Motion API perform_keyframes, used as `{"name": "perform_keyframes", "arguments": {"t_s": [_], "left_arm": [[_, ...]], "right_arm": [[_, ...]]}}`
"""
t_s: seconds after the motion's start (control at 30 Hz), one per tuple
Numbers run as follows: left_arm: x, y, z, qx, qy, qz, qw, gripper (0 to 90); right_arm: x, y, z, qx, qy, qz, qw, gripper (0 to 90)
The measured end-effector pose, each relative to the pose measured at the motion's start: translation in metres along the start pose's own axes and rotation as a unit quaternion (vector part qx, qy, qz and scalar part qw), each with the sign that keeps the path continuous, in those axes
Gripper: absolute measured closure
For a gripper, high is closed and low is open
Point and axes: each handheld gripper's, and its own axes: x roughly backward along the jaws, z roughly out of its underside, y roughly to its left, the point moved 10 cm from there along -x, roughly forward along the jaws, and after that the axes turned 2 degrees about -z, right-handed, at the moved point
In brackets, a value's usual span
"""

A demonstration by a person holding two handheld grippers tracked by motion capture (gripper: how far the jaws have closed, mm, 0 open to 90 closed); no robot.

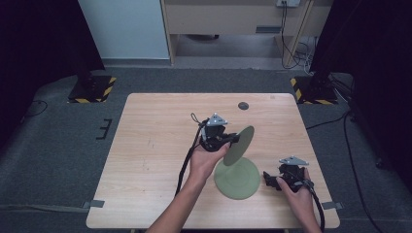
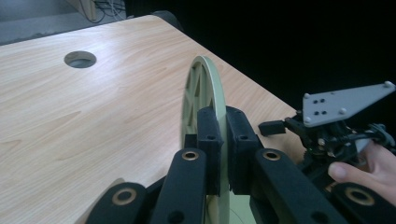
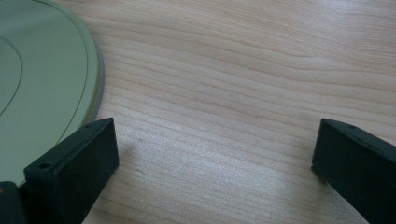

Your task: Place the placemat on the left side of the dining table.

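High view: the left gripper (image 1: 236, 138) holds a green plate (image 1: 240, 144) lifted on edge above a second green plate (image 1: 238, 178) lying flat on the wooden table (image 1: 155, 145); the right gripper (image 1: 268, 178) rests beside it.

Left gripper view: jaws clamp the lifted plate's rim, its lower part cut off.

Right gripper view: jaws spread wide over bare wood, the flat plate partly out of frame.

No text, label, brand or number can be read anywhere. The green plates (image 1: 237, 177) near the grippers look plain, though the high view may be too coarse for small print.
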Motion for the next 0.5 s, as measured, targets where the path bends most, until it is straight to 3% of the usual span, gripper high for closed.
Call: {"name": "perform_keyframes", "arguments": {"t_s": [0.27,0.5], "left_arm": [[-0.001,0.012,-0.006,0.020,-0.007,-0.007,0.9998,85.6],[-0.002,0.016,-0.010,0.011,-0.003,-0.022,0.9997,85.7]], "right_arm": [[0.000,0.000,0.000,0.000,0.000,-0.001,1.0000,0.7],[0.000,0.000,0.000,-0.001,0.000,-0.001,1.0000,0.6]]}}
